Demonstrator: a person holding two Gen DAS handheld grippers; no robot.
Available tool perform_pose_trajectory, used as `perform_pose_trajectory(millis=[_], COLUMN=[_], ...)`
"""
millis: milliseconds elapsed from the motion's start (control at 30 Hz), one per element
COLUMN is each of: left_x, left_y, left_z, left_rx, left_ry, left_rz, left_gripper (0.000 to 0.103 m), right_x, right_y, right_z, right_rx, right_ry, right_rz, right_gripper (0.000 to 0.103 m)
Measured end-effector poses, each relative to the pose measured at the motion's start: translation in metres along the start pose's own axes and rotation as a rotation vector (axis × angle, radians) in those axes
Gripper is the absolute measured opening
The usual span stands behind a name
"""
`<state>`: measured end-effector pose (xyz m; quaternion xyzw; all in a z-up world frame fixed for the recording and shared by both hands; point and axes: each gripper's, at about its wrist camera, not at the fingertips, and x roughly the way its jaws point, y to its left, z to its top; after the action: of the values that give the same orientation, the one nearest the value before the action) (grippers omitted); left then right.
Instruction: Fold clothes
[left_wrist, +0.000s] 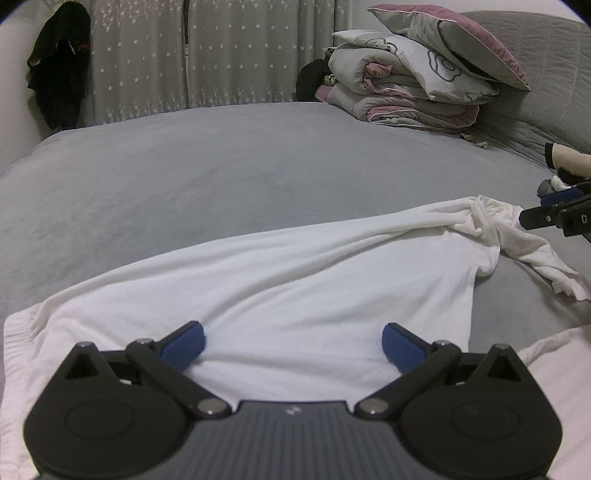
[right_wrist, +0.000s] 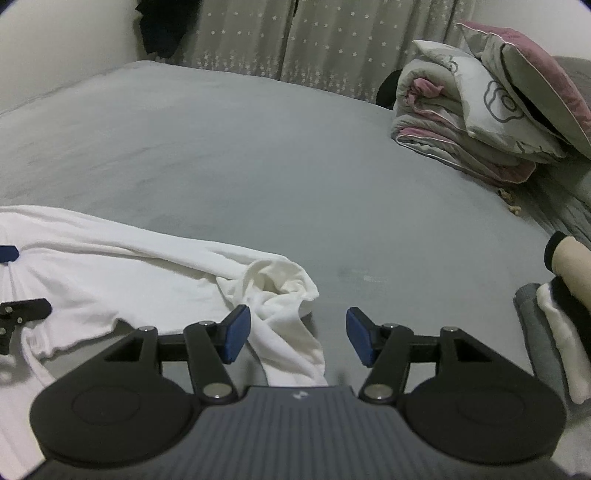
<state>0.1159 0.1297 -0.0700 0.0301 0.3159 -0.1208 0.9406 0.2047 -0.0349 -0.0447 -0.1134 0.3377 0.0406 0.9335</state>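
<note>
1. Left gripper (left_wrist: 293, 343) hovers, fingers spread wide, pinching nothing, over the white shirt (left_wrist: 258, 280).
2. Right gripper (right_wrist: 298, 334) gapes empty above the bunched sleeve (right_wrist: 280, 291) at twelve o'clock, probably ready to straighten it.
3. Shirt lies on the grey bed (left_wrist: 221, 177).

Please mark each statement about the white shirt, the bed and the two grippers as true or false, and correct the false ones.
1. The white cotton shirt lies on a grey bed sheet. True.
2. The left gripper is clamped on the shirt. False: its jaws stand wide open over the cloth, gripping nothing.
3. The right gripper has its jaws open, with a bunched sleeve just in front. True.
4. The folded grey and pink quilt lies on top of the shirt. False: it sits apart, at the far side of the bed.
5. The starred curtain is black. False: it is pale grey.
</note>
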Motion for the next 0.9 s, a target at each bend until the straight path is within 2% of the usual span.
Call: perform_pose_trajectory(millis=[167, 500, 900], left_x=[0.0, 0.0, 0.0], left_y=[-0.001, -0.001, -0.001], left_z=[0.0, 0.0, 0.0], left_rx=[0.0, -0.001, 0.0], left_ry=[0.0, -0.001, 0.0], left_rz=[0.001, 0.001, 0.002], left_gripper=[0.103, 0.103, 0.103], right_x=[-0.007, -0.018, -0.003], right_y=[0.001, -0.014, -0.038], right_z=[-0.002, 0.001, -0.004], right_rx=[0.034, 0.014, 0.071], right_ry=[-0.001, -0.02, -0.022], right_rz=[0.021, -0.006, 0.058], right_gripper=[0.061, 0.064, 0.068])
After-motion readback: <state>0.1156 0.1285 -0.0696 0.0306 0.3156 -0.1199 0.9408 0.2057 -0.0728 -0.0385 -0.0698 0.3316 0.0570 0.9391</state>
